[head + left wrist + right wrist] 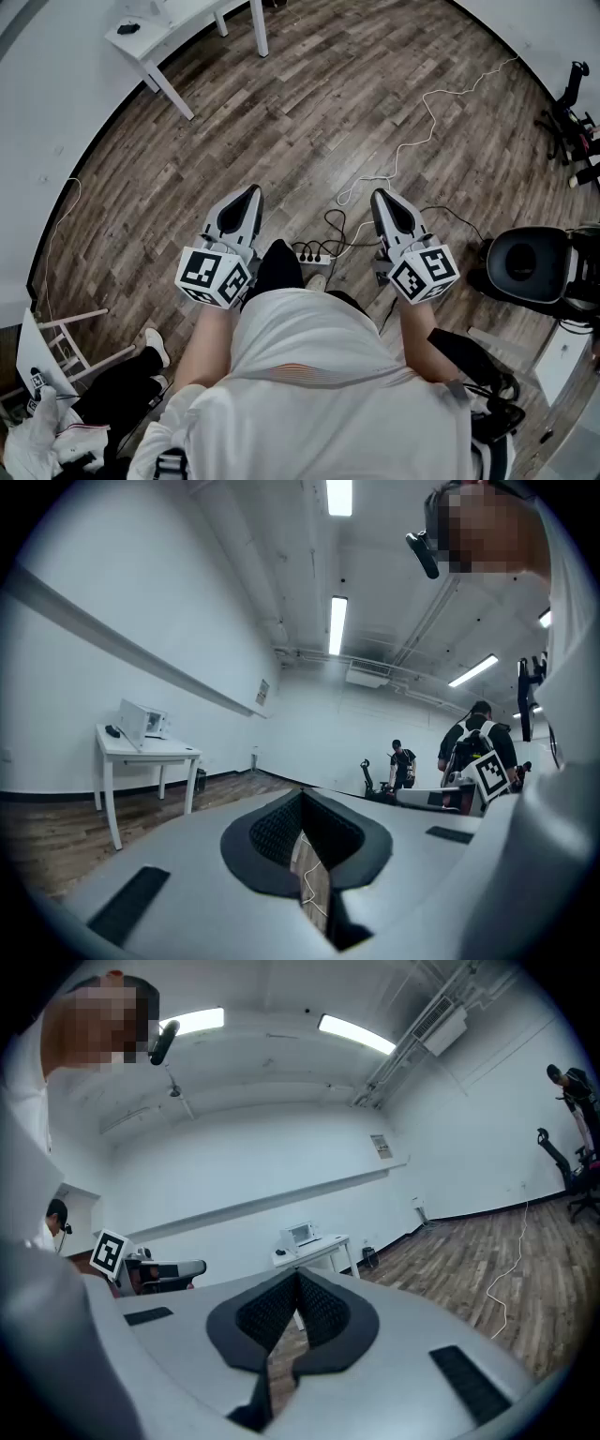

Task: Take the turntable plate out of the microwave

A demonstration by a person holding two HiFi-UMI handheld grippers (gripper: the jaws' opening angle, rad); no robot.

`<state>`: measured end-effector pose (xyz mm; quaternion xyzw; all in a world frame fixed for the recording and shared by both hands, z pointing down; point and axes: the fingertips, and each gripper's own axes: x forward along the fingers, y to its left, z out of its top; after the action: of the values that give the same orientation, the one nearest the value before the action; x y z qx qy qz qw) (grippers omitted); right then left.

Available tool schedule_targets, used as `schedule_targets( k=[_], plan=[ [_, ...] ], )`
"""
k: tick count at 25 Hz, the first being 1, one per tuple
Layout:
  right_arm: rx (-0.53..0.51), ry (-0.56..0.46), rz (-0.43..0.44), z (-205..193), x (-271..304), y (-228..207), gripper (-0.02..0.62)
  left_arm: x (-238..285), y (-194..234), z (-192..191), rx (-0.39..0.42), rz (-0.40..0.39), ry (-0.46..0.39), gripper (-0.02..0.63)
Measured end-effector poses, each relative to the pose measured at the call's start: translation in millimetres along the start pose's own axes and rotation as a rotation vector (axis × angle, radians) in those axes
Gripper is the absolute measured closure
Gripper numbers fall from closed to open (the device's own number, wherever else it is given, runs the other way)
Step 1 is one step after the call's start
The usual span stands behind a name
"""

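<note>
A small white microwave (142, 722) stands on a white table (150, 755) by the wall, far off at the left of the left gripper view. In the right gripper view the microwave (302, 1234) sits small and distant just above the jaws. The turntable plate is hidden from every view. My left gripper (251, 190) and right gripper (379, 195) are held side by side at waist height over the wooden floor. Both are shut and hold nothing, the pads meeting in the left gripper view (302, 797) and the right gripper view (298, 1275).
A power strip (312, 255) with dark cords lies on the floor between the grippers, and a white cable (422, 122) snakes away ahead. A black chair (525, 265) stands at the right, a white stool (66, 342) at the lower left. Other people (403, 761) stand far off.
</note>
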<state>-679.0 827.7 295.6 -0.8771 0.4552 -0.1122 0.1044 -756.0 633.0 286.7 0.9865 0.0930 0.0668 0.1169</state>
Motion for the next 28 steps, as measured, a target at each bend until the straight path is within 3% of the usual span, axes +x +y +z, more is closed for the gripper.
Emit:
schedule_targets(
  k=[14, 28],
  plan=[
    [-0.003, -0.007, -0.007, 9, 78, -54, 0.592, 111, 44, 19, 0.051, -0.067, 0.003, 0.595],
    [0.006, 0.02, -0.031, 50, 264, -94, 0.592, 230, 193, 73, 0.069, -0.061, 0.015, 0.595]
  ],
)
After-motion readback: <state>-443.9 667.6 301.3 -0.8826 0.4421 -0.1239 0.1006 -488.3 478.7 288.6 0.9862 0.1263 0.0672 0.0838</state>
